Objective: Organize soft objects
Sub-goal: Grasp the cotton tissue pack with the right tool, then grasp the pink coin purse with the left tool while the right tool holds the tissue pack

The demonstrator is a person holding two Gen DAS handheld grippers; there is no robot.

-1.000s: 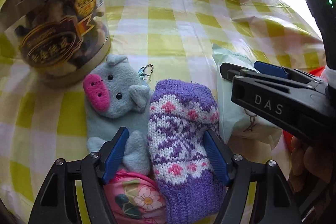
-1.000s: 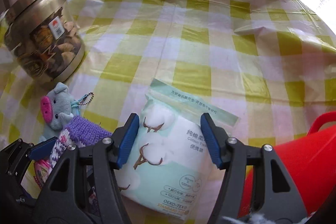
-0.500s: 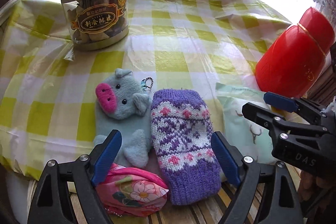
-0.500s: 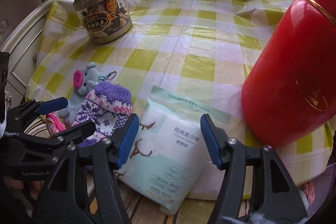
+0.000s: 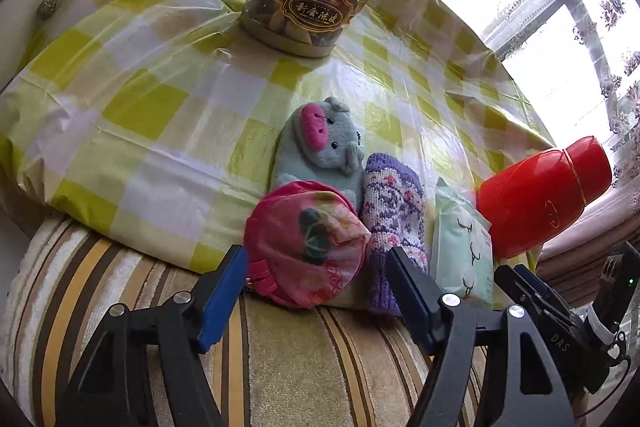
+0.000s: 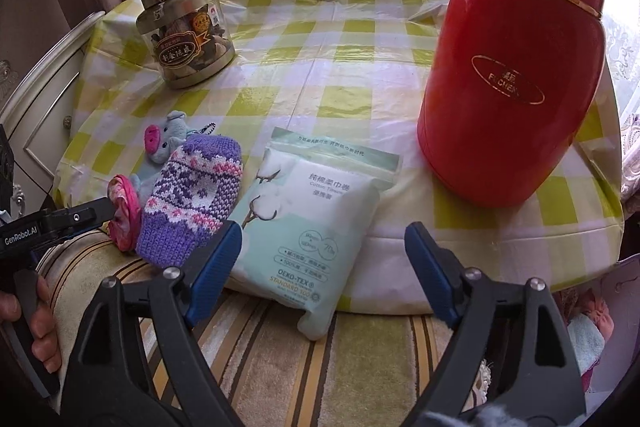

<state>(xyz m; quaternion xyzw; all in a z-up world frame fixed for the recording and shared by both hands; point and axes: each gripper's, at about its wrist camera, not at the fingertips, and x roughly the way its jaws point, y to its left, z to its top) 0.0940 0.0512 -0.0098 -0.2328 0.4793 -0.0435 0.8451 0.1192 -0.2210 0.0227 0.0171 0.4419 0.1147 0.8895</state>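
Plush pig (image 5: 320,147) is lying half hidden behind the pink floral pouch (image 5: 306,243) at the bench (image 6: 360,67) edge, beside the knitted mitten (image 6: 192,195) and cotton tissue pack (image 6: 312,223). Both tongs, left (image 5: 316,303) and right (image 6: 324,263), are hanging spread and empty, having pulled back from the row; the left have just been narrowing, the right widening.

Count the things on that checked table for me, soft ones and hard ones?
Soft: 4 (plush pig, knitted mitten, pink pouch, cotton tissue pack)
Hard: 2 (snack jar, red flask)
Total: 6
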